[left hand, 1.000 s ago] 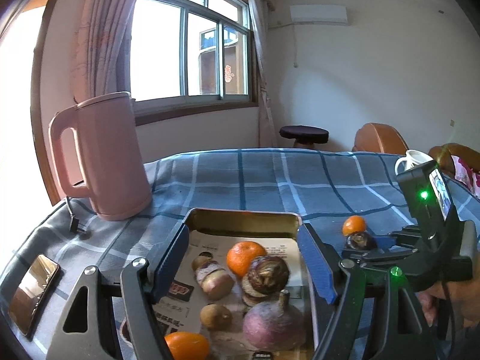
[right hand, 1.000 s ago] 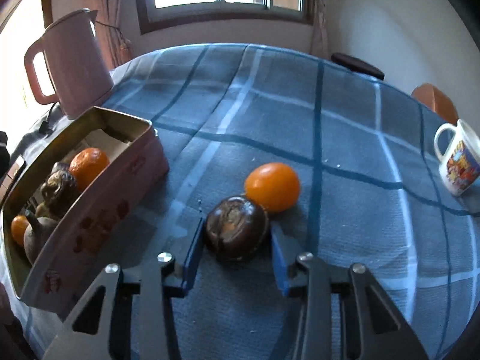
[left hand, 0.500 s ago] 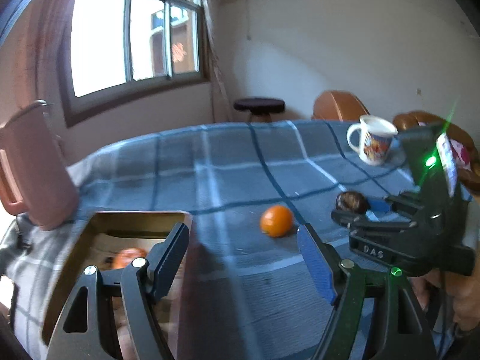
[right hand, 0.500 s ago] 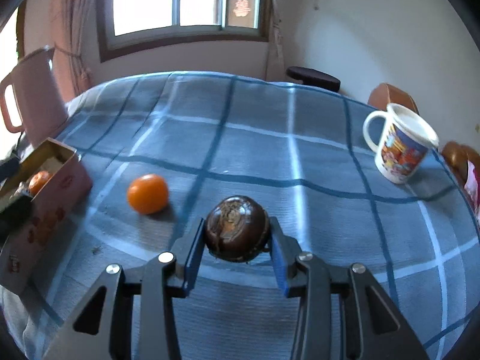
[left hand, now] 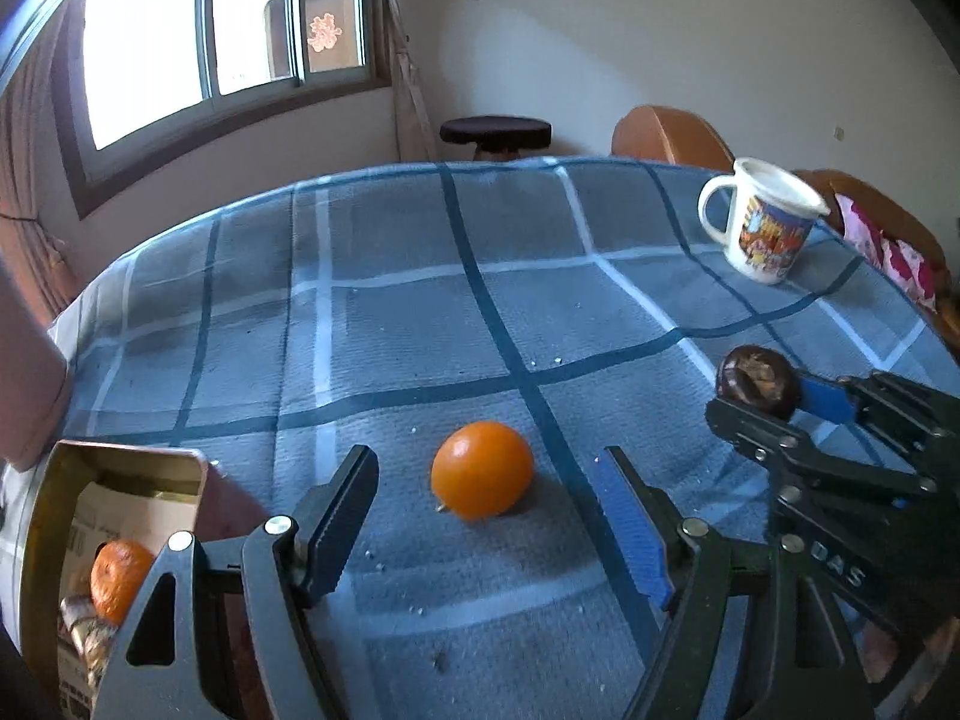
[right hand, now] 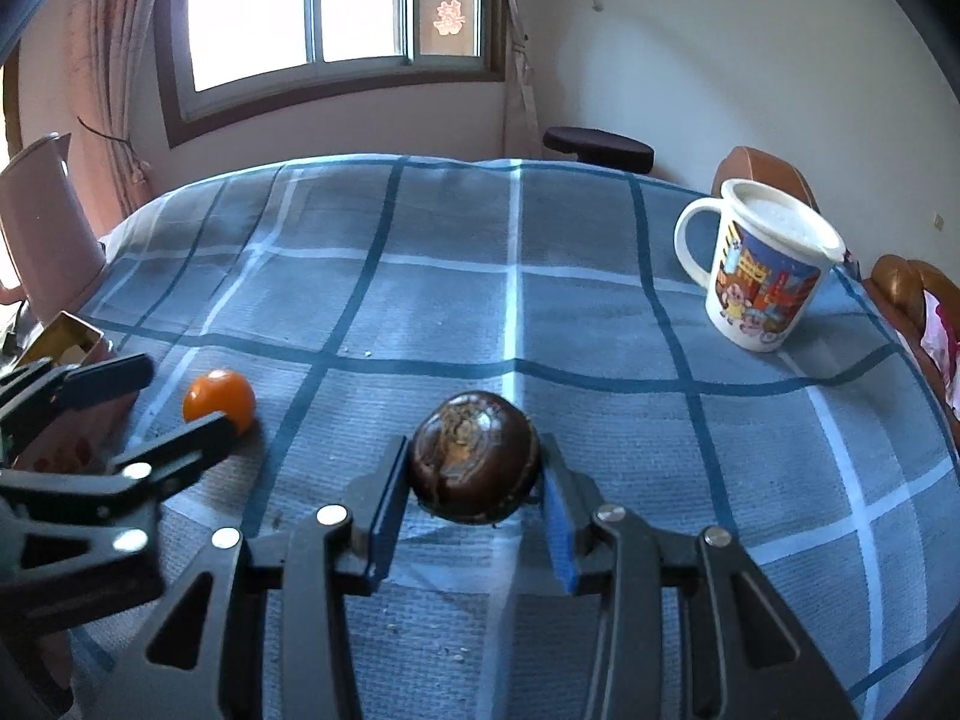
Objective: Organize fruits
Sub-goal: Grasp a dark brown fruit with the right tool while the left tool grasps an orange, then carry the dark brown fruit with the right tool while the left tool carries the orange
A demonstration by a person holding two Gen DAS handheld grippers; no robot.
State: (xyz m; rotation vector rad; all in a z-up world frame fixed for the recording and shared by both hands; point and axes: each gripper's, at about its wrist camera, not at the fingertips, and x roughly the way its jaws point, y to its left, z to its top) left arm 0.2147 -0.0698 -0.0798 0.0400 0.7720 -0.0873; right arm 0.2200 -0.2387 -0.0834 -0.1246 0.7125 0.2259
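Left view: my left gripper (left hand: 486, 516) stands spread, the orange (left hand: 482, 469) on the tablecloth (left hand: 390, 300) just ahead between its fingers, tin (left hand: 120, 462) at left. Right view: my right gripper (right hand: 474, 504) pinches the dark round fruit (right hand: 474, 456). Risk: closing off-centre could roll the orange away

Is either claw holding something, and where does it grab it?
The right gripper pinches the dark brown fruit by its two sides. The left gripper is open and holds nothing.
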